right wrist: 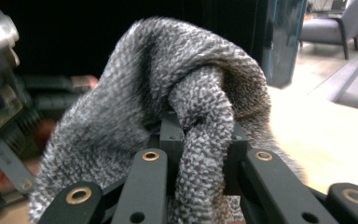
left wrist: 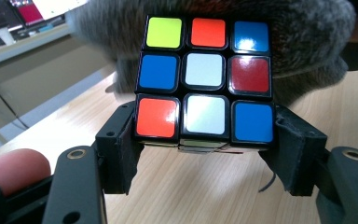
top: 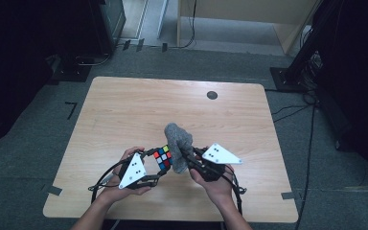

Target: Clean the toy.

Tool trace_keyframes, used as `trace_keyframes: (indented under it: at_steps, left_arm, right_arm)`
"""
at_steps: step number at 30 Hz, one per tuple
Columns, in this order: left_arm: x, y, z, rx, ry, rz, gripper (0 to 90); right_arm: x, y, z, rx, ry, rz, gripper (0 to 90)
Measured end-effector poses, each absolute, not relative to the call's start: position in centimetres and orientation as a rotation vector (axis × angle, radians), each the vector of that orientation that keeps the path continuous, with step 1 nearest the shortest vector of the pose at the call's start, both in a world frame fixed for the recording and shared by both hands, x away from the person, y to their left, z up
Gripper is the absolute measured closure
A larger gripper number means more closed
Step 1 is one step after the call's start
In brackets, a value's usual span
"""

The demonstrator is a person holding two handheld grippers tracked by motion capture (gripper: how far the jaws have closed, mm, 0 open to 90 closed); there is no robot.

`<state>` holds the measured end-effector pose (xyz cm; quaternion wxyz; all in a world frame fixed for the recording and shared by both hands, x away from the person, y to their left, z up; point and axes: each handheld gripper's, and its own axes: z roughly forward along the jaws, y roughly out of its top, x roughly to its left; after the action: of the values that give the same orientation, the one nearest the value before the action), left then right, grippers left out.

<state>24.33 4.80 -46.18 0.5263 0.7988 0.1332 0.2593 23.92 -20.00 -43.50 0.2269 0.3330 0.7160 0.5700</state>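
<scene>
Wiping puzzle cube [left wrist: 204, 79] with grey knit cloth [right wrist: 168, 93], both held just above surface [top: 124, 110]. Left tongs [left wrist: 205, 140] clamp cube's lower layer by side faces: rigid, glossy, probably slippery. Right tongs [right wrist: 200, 154] pinched tight on cloth bunch: soft, light, floppy.

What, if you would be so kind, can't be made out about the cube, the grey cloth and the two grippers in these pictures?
- Puzzle cube: in the left gripper view its far faces are hidden by its own body and the grey cloth behind.
- Left gripper: in the high view its grey plate covers the jaws.
- Right gripper: in the right gripper view the cloth wraps the jaw tips.
- Cloth and cube contact: too small in the high view.
</scene>
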Motion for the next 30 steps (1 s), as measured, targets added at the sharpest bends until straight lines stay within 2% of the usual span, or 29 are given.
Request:
trace_keyframes:
  at_steps: [2,6,9,14,20,25,30]
  left_arm:
    - [24.5,4.3,-46.5,1.967,0.35,0.654,34.5]
    - [25.2,3.5,-47.1,2.097,0.437,0.73,34.5]
    - [25.1,3.1,-46.8,2.104,0.456,0.706,34.5]
    - [24.8,2.8,-46.6,2.151,0.45,0.708,34.5]
    - [24.8,2.4,-46.5,2.173,0.447,0.708,34.6]
    - [25.0,2.8,-46.5,2.155,0.461,0.663,34.6]
    - [25.2,2.8,-46.7,2.163,0.47,0.668,34.6]
  right_arm:
    - [23.9,-19.4,-44.1,0.923,1.972,1.352,77.5]
    - [22.3,-18.0,-43.6,0.69,1.892,1.233,77.4]
    - [21.3,-16.0,-44.4,0.476,1.963,1.165,77.1]
    - [20.9,-14.9,-45.7,0.356,2.001,1.124,77.1]
    - [21.6,-15.8,-45.4,0.459,1.949,1.067,77.4]
    - [20.7,-14.6,-45.6,0.315,1.994,1.085,77.2]
    - [21.8,-16.0,-45.3,0.502,1.949,1.07,77.3]
